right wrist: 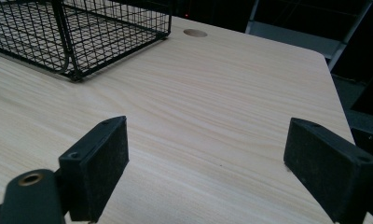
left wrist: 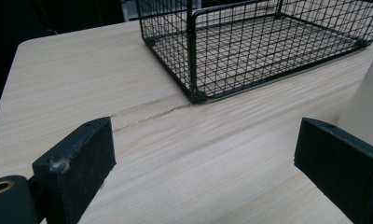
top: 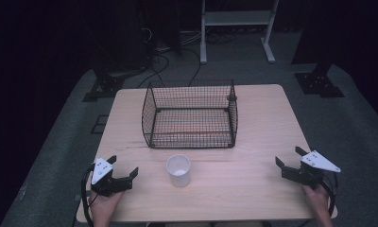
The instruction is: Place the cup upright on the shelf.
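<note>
Right now, from the high view, I have the white cup standing upright on the bench, just in front of the wire basket and apart from it. My left tool sits near the cup with its jaws apart and nothing between them; my right tool rests well off at the far side, jaws apart too and empty.

Through the left gripper view, the cup shows at the right edge, beyond the right jaw. If I swing in from here, I judge that jaw could strike the wall and tip the light cup over.

Through the right gripper view, the basket lies ahead; a lifted cup could catch its rim.
</note>
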Motion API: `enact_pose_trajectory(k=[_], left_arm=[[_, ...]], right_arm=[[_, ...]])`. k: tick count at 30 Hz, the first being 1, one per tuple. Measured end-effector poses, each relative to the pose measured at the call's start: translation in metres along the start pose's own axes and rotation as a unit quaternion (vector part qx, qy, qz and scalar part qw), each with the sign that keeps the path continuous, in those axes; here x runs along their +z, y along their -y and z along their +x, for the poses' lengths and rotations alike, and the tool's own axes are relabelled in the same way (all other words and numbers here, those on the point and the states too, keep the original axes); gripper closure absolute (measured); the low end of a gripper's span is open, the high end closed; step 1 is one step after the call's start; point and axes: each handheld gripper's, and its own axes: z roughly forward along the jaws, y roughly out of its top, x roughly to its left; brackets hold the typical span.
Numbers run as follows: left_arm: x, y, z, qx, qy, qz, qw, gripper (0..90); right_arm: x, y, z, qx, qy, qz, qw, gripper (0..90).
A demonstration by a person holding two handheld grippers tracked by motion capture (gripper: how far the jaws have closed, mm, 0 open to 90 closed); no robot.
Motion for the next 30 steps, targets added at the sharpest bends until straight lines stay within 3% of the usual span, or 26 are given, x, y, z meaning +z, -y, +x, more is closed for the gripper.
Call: enact_pose_trajectory(k=[12, 21, 26, 30], left_arm=[[0.002, -0.003, -0.006, 0.012, 0.027, 0.004, 0.9996, 4.3], [0.000, -0.022, -0.019, 0.032, 0.056, -0.008, 0.9979, 4.4], [-0.002, -0.027, -0.023, 0.042, 0.087, -0.007, 0.9953, 4.4], [-0.004, -0.031, -0.026, 0.057, 0.099, -0.005, 0.9934, 4.3]], right_arm=[[0.000, 0.000, 0.000, 0.000, 0.001, 0.001, 1.0000, 13.0], [0.000, 0.000, 0.000, 0.001, 0.000, 0.002, 1.0000, 13.1], [0.000, 0.000, 0.000, 0.003, 0.000, 0.003, 1.0000, 13.1], [0.001, 0.000, 0.000, 0.002, 0.001, 0.004, 1.0000, 13.1]])
